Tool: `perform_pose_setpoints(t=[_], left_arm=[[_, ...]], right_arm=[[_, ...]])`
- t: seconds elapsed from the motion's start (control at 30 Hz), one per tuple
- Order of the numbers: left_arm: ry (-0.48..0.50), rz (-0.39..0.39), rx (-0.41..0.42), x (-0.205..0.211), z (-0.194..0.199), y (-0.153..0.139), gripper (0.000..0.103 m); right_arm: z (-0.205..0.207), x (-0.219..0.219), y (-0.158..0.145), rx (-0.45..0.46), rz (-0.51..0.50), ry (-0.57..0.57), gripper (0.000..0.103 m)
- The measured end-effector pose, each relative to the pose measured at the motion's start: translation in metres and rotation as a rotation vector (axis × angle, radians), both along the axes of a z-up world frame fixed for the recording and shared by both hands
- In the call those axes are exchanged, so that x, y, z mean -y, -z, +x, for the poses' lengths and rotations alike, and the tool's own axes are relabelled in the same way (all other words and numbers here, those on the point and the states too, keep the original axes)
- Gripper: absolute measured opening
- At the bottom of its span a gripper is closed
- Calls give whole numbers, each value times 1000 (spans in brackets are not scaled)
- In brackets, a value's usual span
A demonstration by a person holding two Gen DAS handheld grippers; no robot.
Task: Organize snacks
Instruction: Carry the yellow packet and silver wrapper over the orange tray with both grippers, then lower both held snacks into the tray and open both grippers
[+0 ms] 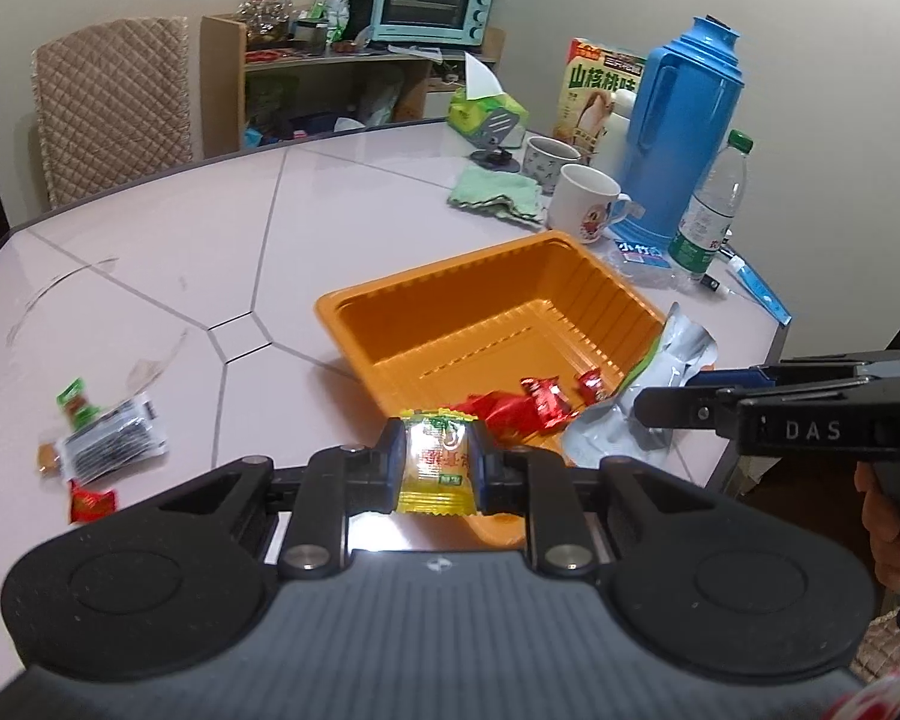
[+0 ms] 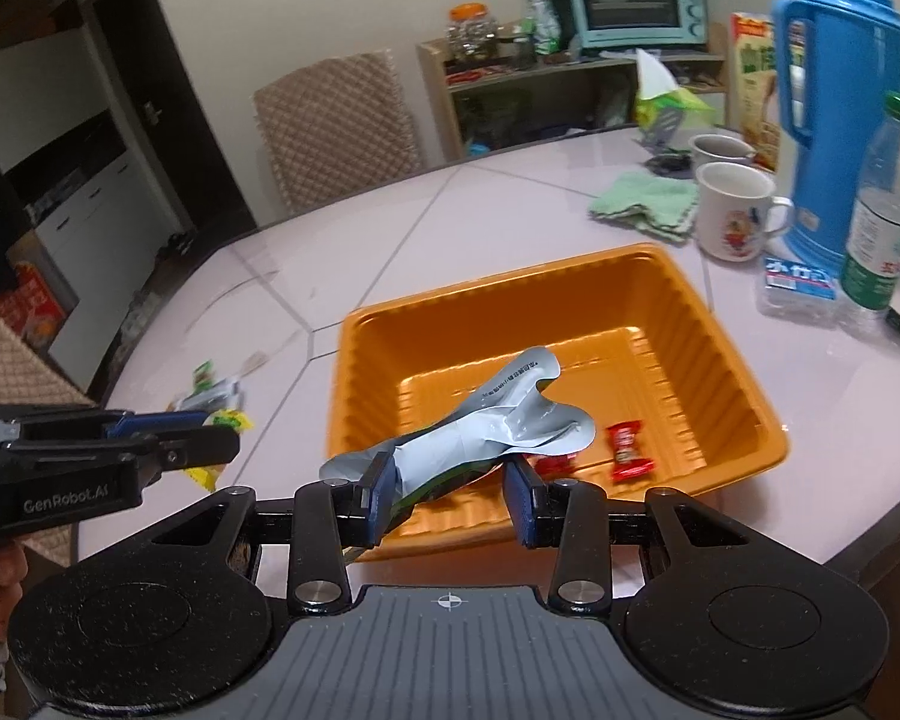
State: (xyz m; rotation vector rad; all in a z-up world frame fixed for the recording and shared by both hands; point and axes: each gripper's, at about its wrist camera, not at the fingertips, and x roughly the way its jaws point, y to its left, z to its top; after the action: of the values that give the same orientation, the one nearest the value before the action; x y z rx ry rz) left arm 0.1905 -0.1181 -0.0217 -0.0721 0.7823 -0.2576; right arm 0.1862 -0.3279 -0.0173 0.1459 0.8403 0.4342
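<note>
a: orange plastic tray [image 2: 714,324] at the table's middle, ribbed walls, three red-wrapped candies [image 2: 629,450] on its floor as far as i can count – one may hide more under the pouch.

b: and the grippers?

a: both loaded. left gripper [image 1: 437,461] is clenched on a small yellow candy packet [image 1: 435,462], held upright between the pads, hanging over the tray's near rim. right gripper [image 2: 450,495] grasps a crumpled silver pouch [image 2: 492,426] by its lower end, jaws part-way apart around it.

b: which way does the pouch lie?

a: long axis runs forward and away from the jaws, its free end already out over the tray floor. the tray lies straight ahead of and below both grippers – the right looks nearer the centre, the left sits at the near edge.

b: so the coming move?

a: likely a release into the tray, by my reading; the yellow packet may need to go a little further in to clear the rim.

b: anything left out on the table [image 1: 150,240]?

a: three snacks to the left of the tray, well apart from it: a green-topped packet [image 1: 77,402], a black-printed clear packet [image 1: 114,438], a red one [image 1: 92,504]. beyond the tray, two mugs [image 2: 735,210], one blue thermos [image 2: 834,102], one water bottle [image 2: 882,210].
</note>
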Motion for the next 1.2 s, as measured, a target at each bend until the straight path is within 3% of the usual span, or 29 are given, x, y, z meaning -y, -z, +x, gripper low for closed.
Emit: perform_pose_setpoints(t=[0.47, 1.2], left_arm=[[-18, 39, 1, 38, 49, 5, 20], [-48, 85, -82, 50, 116, 41, 20]], right_arm=[[59, 48, 8, -25, 57, 65, 40], [127, 48, 58, -176, 121, 121, 40]])
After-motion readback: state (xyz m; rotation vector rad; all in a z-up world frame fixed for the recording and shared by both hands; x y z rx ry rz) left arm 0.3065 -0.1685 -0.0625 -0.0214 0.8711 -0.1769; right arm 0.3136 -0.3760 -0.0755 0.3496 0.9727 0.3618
